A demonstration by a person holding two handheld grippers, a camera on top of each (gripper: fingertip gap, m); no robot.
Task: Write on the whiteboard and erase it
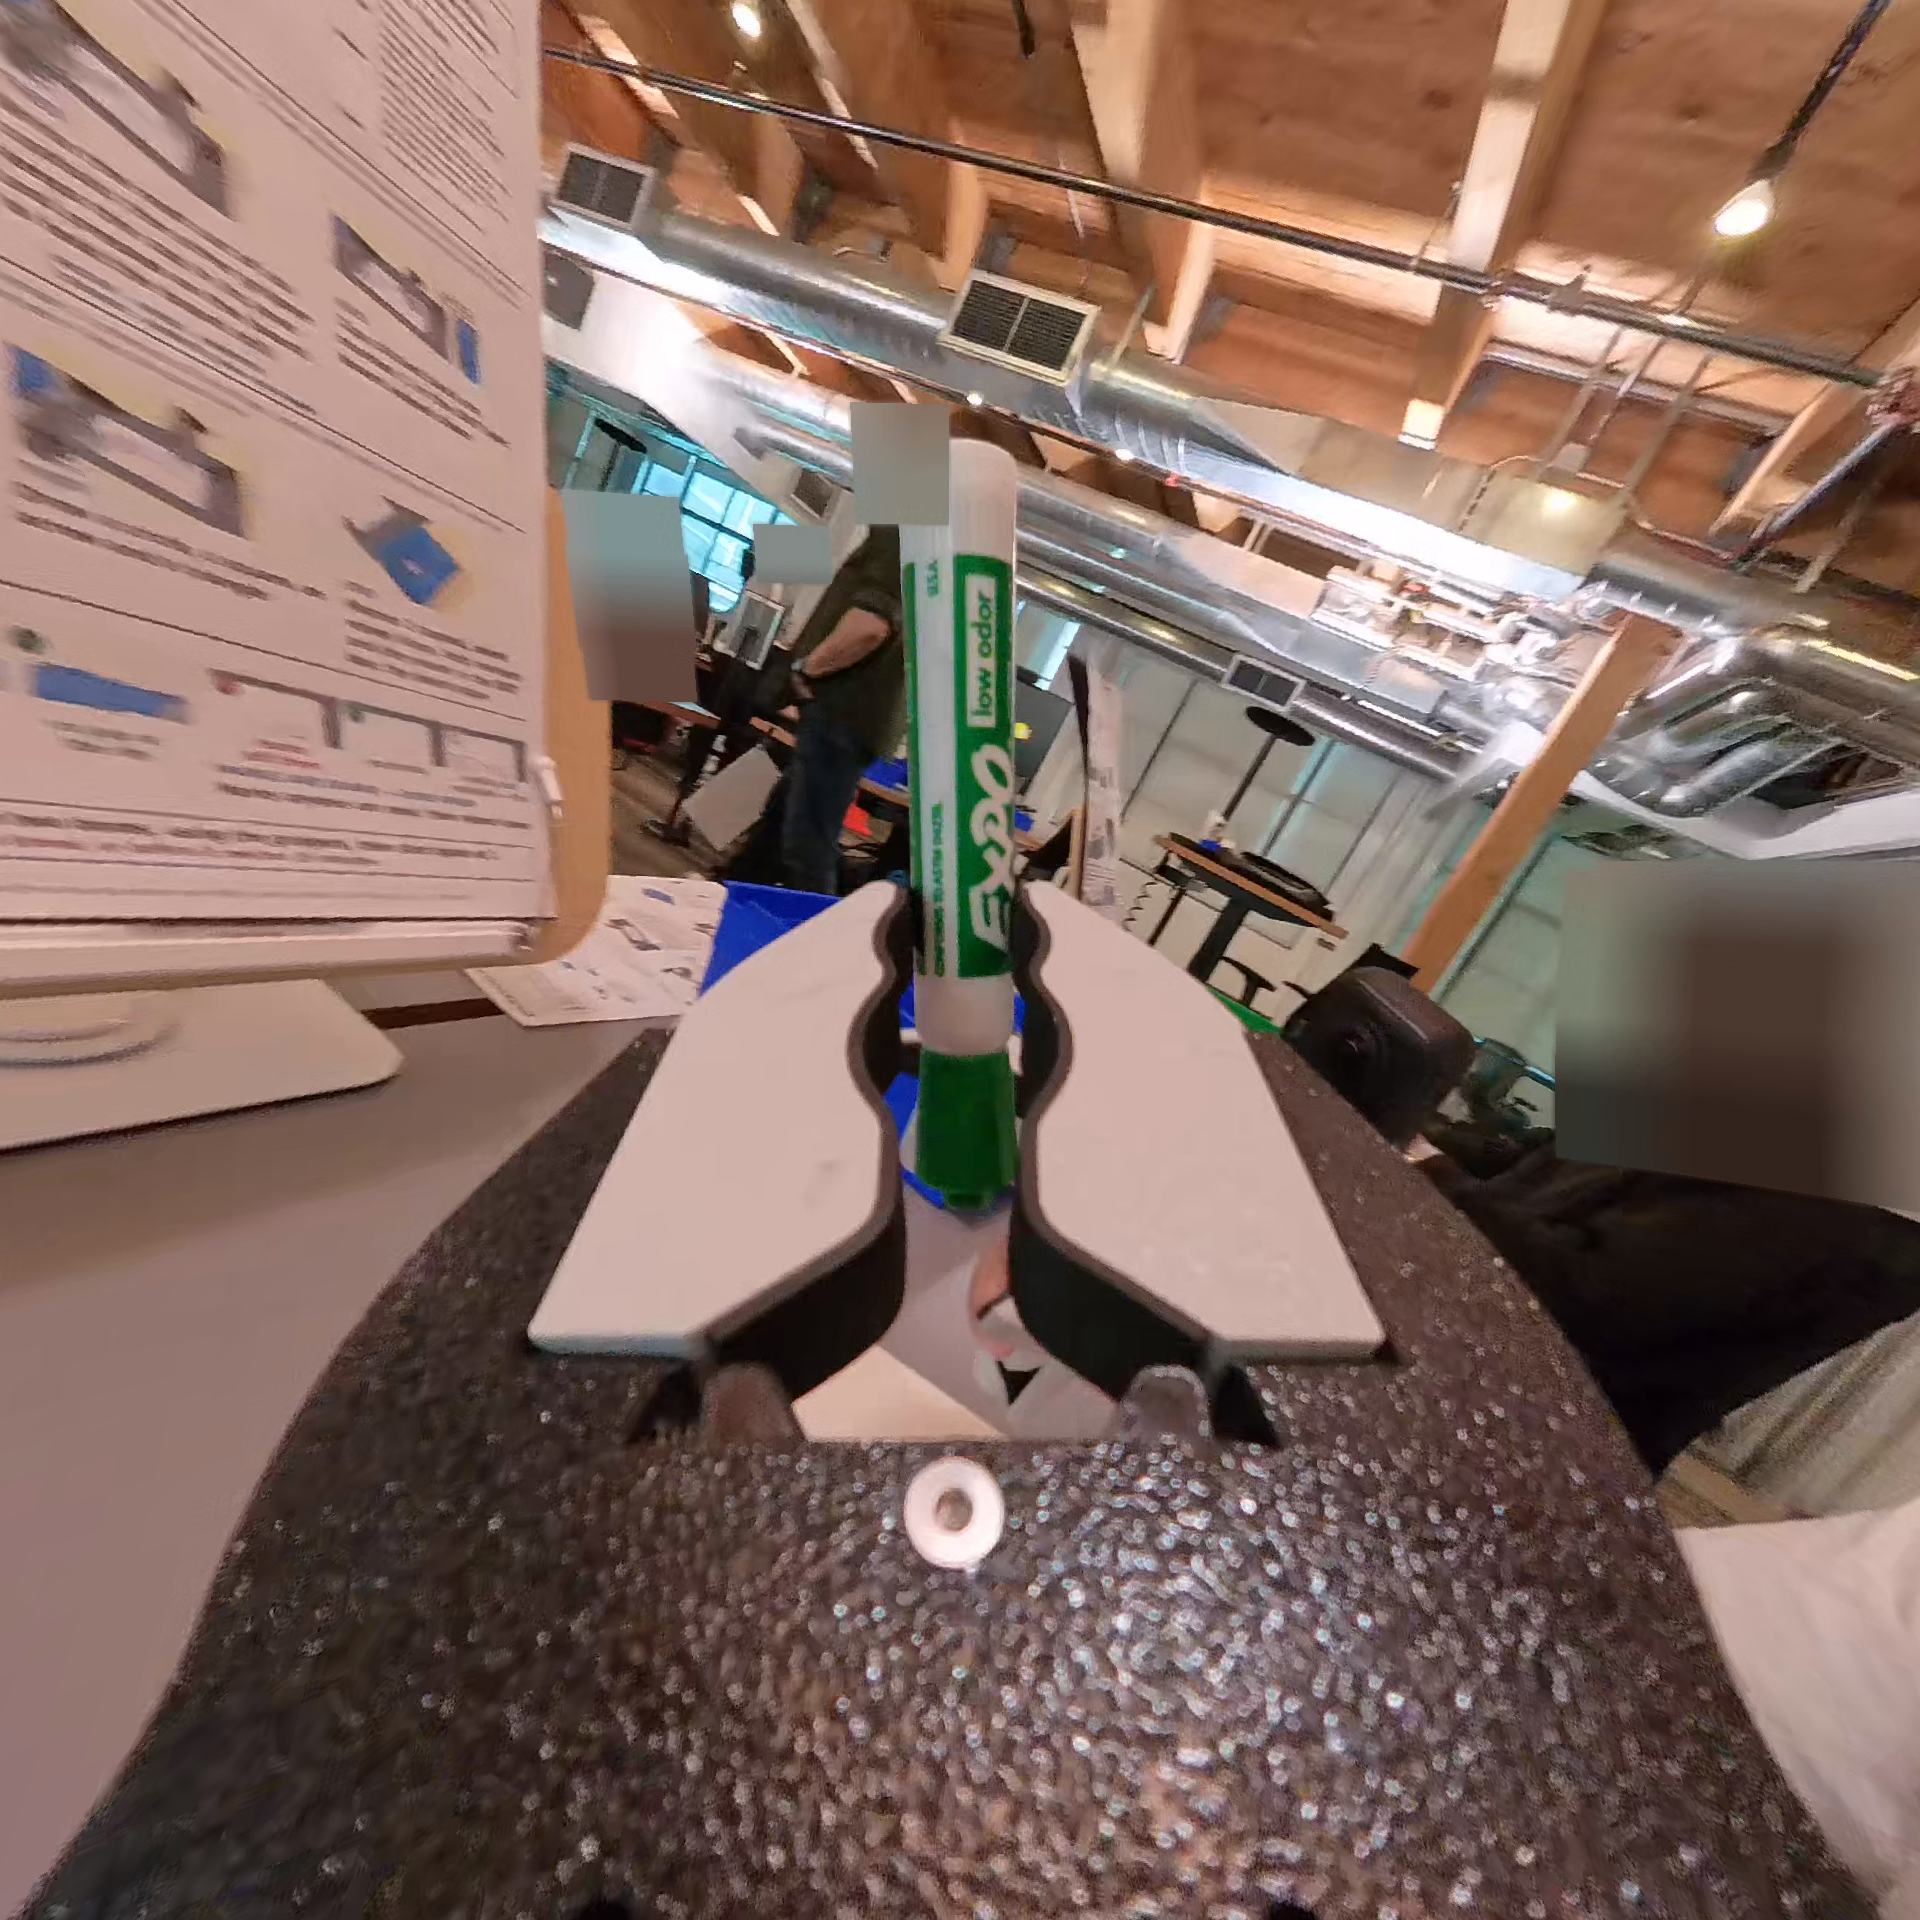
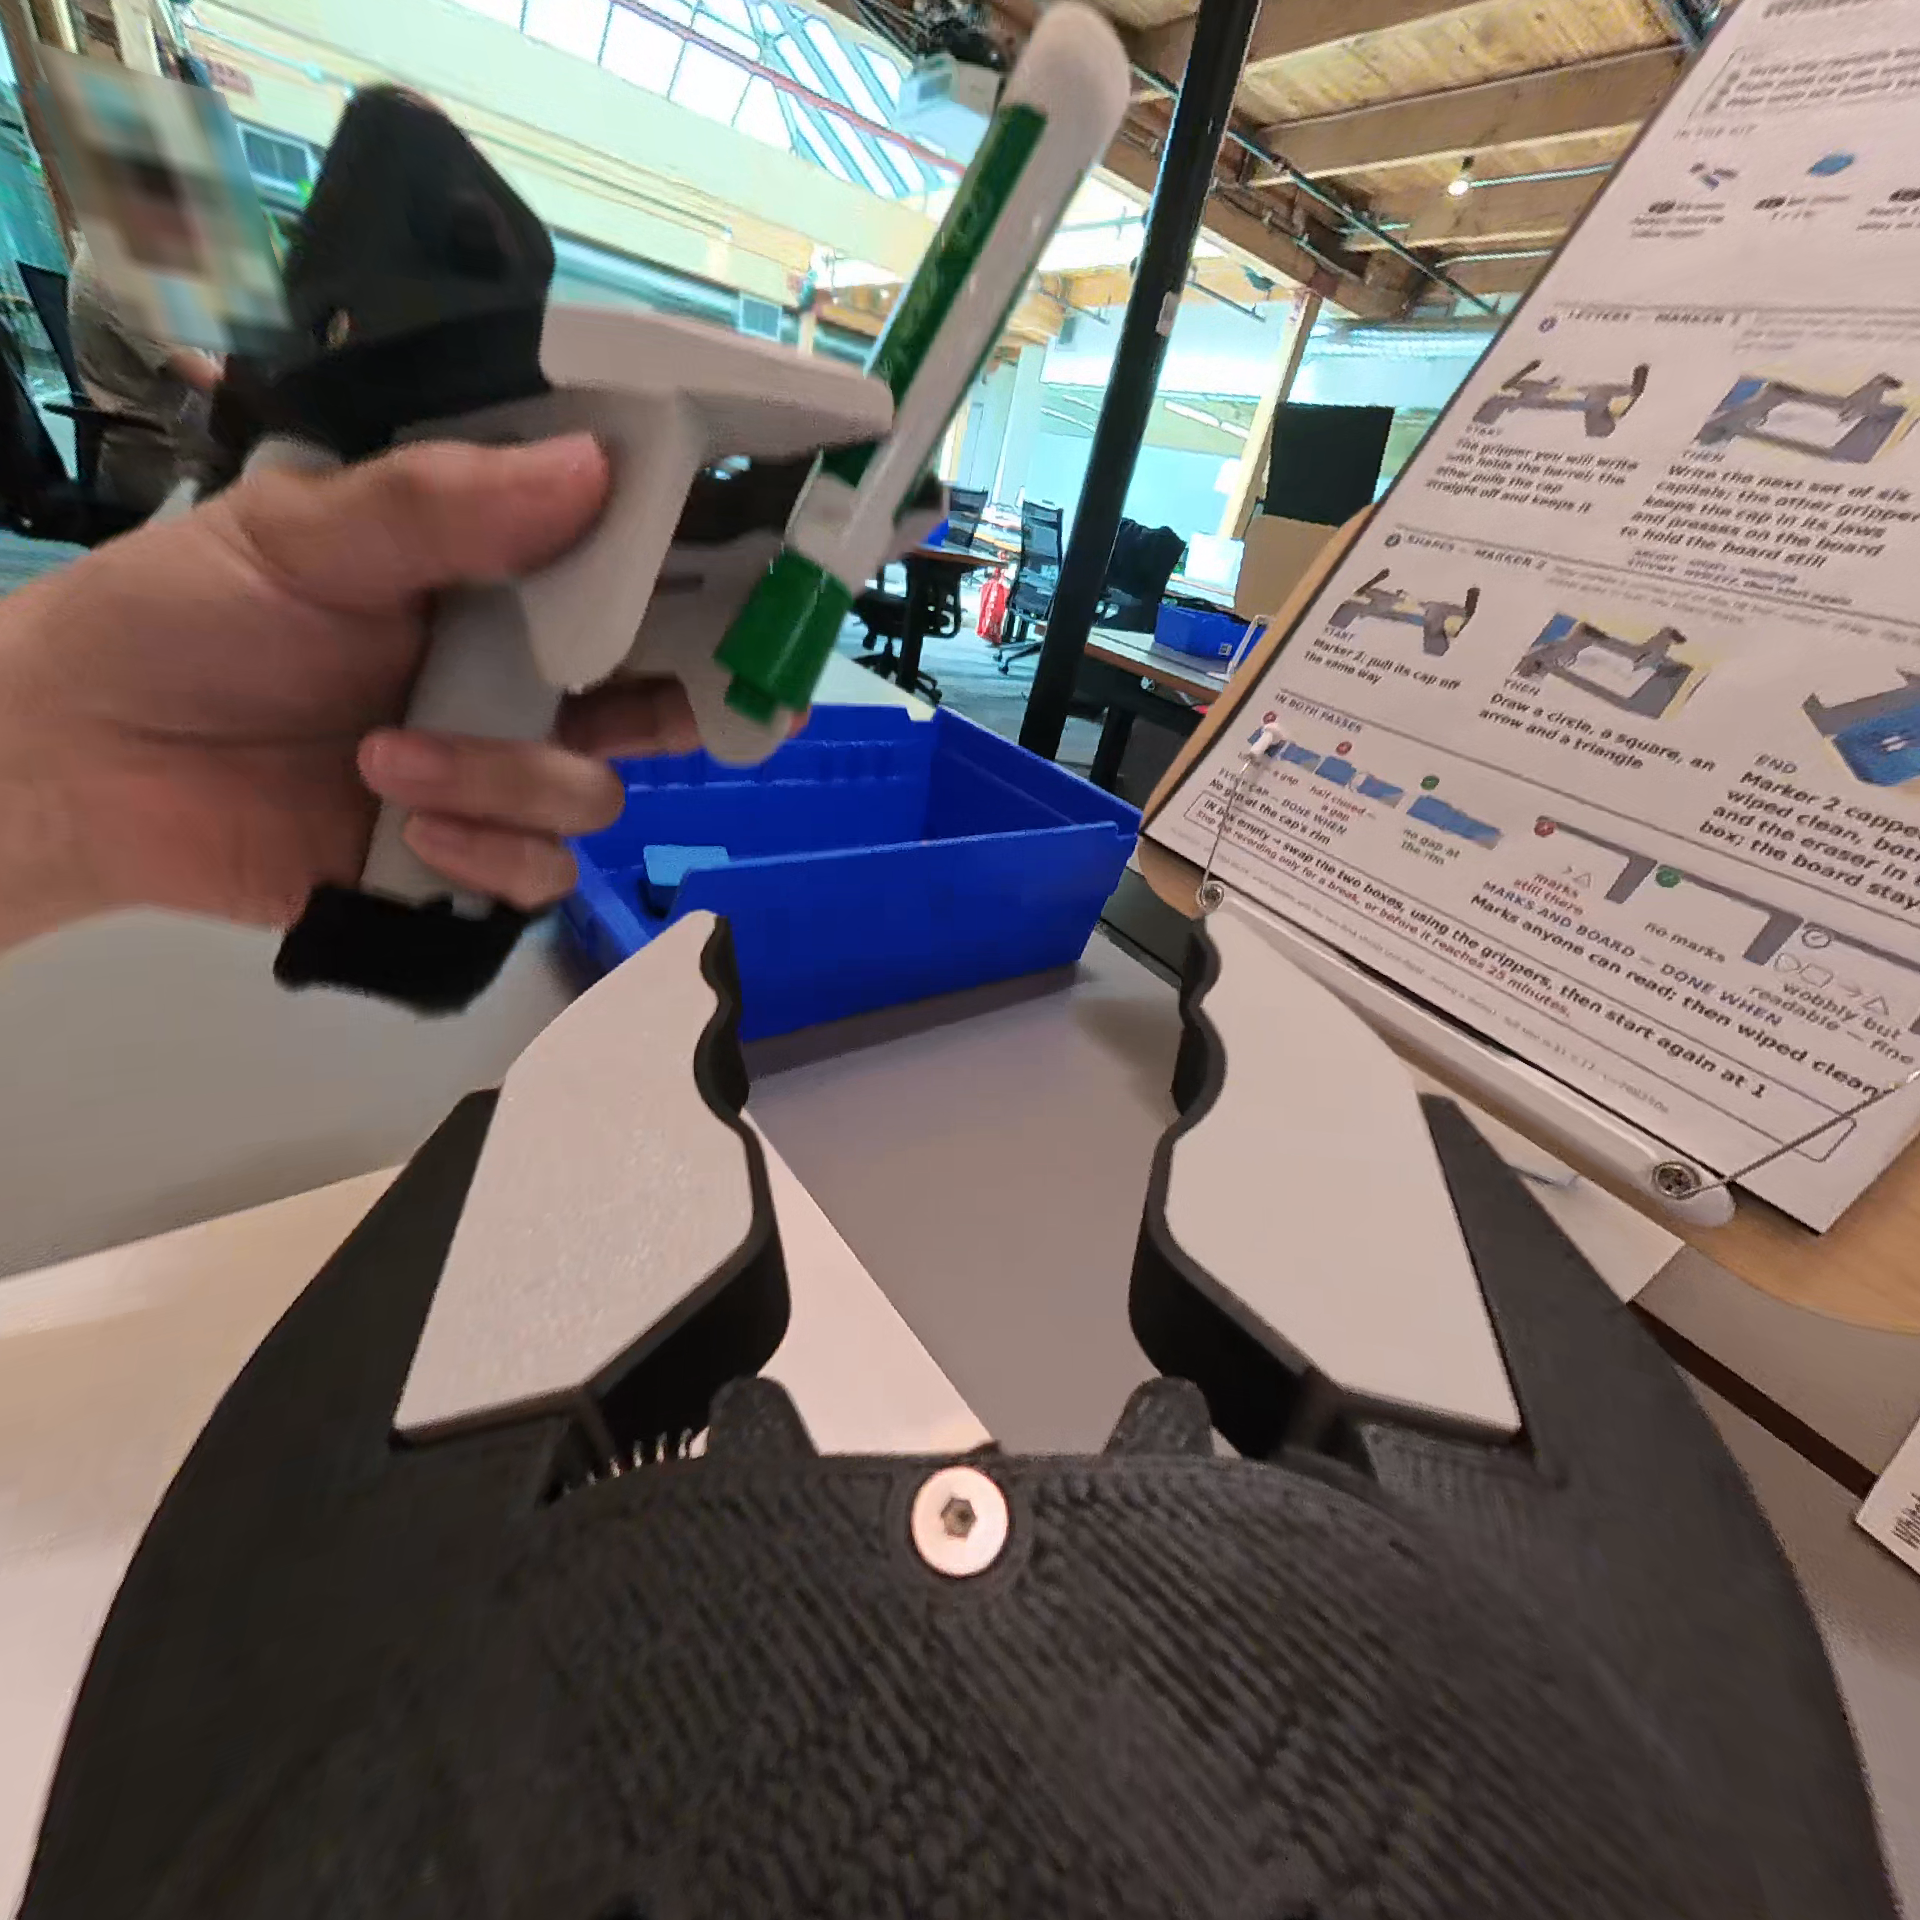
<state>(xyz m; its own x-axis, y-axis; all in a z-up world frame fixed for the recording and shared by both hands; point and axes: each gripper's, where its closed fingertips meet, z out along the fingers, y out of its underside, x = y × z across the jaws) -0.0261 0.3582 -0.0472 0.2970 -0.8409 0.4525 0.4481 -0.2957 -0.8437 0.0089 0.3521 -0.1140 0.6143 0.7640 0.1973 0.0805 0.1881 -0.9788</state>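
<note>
A blue bin (image 2: 883, 873) sits beside an instruction sheet (image 2: 1621, 644).

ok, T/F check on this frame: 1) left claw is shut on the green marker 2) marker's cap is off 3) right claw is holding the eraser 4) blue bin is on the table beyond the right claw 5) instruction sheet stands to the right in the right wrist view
1) The left claw is shut on the green marker: true.
2) The marker's cap is off: false. The green cap is on the end nearer the camera.
3) The right claw holds the eraser: false. Its jaws are wide open and empty.
4) The blue bin sits on the table beyond the right claw: true.
5) The instruction sheet stands to the right in the right wrist view: true.
</note>
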